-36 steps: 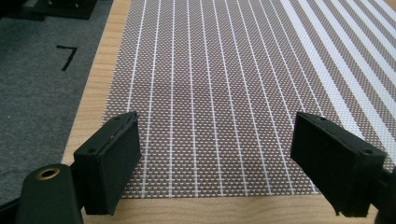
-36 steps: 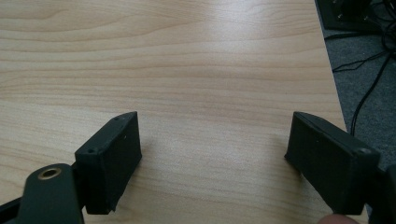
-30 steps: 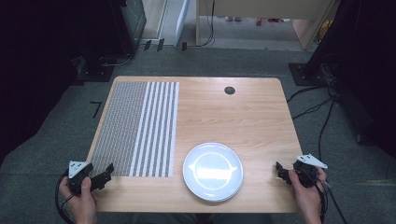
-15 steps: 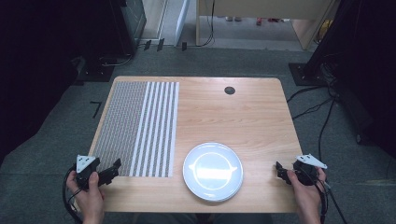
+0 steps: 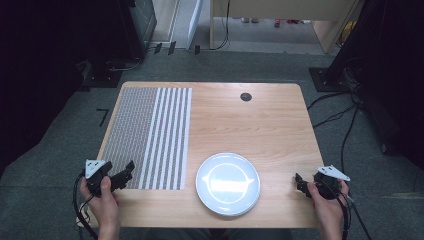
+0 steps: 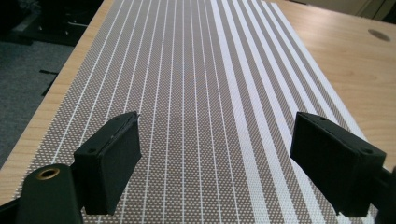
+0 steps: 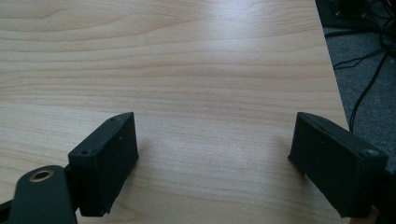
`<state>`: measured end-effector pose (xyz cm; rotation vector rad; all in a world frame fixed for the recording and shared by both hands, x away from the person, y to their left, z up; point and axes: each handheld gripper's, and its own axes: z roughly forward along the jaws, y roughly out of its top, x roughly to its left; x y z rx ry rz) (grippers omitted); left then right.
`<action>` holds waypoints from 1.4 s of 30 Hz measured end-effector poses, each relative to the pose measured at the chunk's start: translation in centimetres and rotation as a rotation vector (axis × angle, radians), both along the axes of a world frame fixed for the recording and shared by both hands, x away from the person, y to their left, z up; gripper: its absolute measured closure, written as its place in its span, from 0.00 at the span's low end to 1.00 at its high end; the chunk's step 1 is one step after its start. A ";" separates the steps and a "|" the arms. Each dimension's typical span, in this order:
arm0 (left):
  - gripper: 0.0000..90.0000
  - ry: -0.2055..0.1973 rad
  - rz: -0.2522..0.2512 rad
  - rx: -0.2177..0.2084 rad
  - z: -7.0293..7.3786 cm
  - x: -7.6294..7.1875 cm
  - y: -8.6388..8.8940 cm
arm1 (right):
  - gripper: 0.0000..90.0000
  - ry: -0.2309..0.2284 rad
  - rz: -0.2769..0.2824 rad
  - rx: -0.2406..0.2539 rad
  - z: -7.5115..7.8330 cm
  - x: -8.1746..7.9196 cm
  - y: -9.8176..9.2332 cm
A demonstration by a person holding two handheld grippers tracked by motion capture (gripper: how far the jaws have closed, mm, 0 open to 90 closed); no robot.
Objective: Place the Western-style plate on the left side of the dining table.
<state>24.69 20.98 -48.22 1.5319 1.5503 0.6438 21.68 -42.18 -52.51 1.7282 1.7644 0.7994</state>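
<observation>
One wood table (image 5: pixel 260 125), striped mat (image 5: pixel 150 135), grey carpet (image 5: pixel 60 150).

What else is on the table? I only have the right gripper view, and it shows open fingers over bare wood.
Observer: A white plate sits near the front edge of the table, about midway across.
Operator: Anything besides the plate?
Observer: A striped placemat lies flat on the left part.
Operator: And the other gripper?
Observer: The left gripper is held at the placemat's near left corner, fingers open, holding nothing.
</observation>
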 end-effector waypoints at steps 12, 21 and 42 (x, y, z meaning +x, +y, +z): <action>0.12 0.016 -0.109 0.004 -0.3 0.2 -3.0 | 0.23 -0.056 -0.028 0.024 0.9 -0.2 0.0; 0.12 0.026 -0.167 -0.001 -0.2 -0.5 -4.9 | 0.23 -0.082 0.007 0.066 1.8 -0.6 1.6; 0.12 0.024 -0.275 0.023 -0.4 -1.1 -8.5 | 0.22 -0.121 0.143 0.099 2.9 -1.2 6.7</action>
